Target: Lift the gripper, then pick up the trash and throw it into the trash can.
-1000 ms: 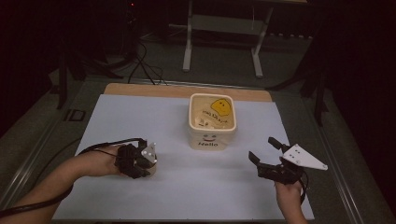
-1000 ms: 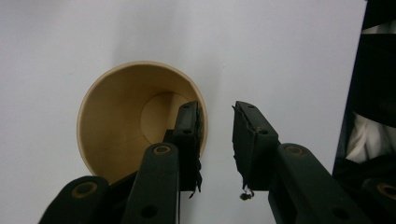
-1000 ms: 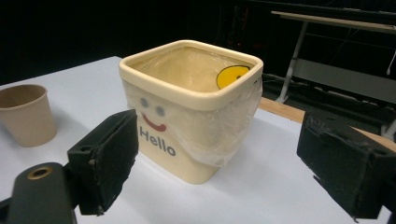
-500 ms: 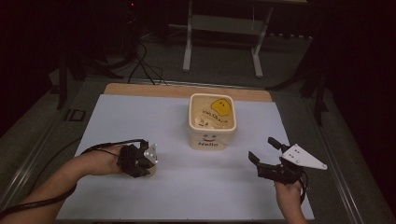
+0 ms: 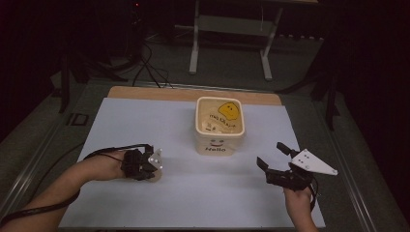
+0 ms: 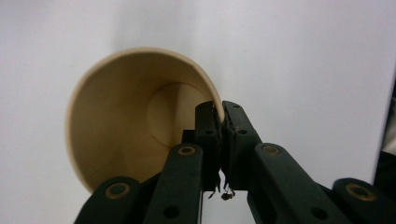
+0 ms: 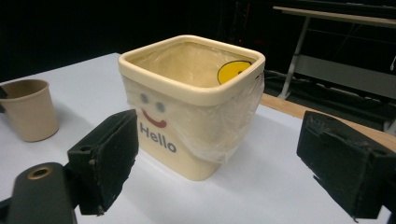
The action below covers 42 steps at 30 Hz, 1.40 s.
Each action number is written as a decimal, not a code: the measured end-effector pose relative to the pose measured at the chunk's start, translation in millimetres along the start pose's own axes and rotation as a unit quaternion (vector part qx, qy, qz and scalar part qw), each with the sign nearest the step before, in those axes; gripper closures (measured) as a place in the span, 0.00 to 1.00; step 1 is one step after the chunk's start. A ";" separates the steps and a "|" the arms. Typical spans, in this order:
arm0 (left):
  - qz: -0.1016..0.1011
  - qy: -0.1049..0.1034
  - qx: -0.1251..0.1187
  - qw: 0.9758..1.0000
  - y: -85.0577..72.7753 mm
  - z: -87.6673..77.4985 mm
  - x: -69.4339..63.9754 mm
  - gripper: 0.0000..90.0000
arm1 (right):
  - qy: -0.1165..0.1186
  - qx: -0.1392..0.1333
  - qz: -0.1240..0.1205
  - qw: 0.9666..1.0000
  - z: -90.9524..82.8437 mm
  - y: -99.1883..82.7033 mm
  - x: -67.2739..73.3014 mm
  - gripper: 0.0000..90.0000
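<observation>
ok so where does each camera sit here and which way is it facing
High view: fixed above the person's side, looking forward and down on the white table; both forearms enter from below, with the left gripper and right gripper.
Left gripper view: rides the left gripper, looking down into the paper cup; its jaws are pinched on the rim.
Right gripper view: rides the right gripper, facing the Hello bin between its open jaws.
Shared: the cup shows in both gripper views; the bin in the high and right ones.
</observation>
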<state>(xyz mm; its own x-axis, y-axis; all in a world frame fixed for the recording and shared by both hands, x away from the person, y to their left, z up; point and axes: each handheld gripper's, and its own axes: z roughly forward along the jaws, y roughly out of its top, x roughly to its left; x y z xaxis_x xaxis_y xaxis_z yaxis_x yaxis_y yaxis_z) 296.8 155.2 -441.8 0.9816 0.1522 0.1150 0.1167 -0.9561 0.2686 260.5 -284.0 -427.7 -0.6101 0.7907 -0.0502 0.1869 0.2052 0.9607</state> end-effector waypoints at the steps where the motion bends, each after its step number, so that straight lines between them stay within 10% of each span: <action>1: 0.003 0.000 -0.006 1.000 -0.8 -1.5 0.7 0.97 | 0.000 0.000 0.001 1.000 0.1 0.0 0.0 0.14; 9: 0.033 -0.003 -0.026 0.999 -4.3 -15.3 0.9 0.98 | 0.000 0.000 0.002 1.000 0.2 -0.1 0.0 0.14; 19: 0.008 -0.033 -0.039 0.999 -9.9 -34.6 4.4 0.99 | 0.001 -0.002 0.003 1.000 -0.2 0.3 -0.1 0.14; 42: 0.041 -0.014 -0.039 0.998 14.3 -94.8 6.2 0.99 | 0.013 -0.006 0.001 1.000 0.3 2.6 1.3 0.14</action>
<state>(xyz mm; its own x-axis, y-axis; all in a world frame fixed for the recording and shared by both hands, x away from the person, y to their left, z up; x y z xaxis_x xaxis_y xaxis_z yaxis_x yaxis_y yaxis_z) 290.2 166.2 -346.6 0.9914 0.0660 0.1129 0.0248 -0.9425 0.3332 260.4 -282.3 -425.4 -0.6290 0.7763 -0.0415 0.1791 0.1966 0.9640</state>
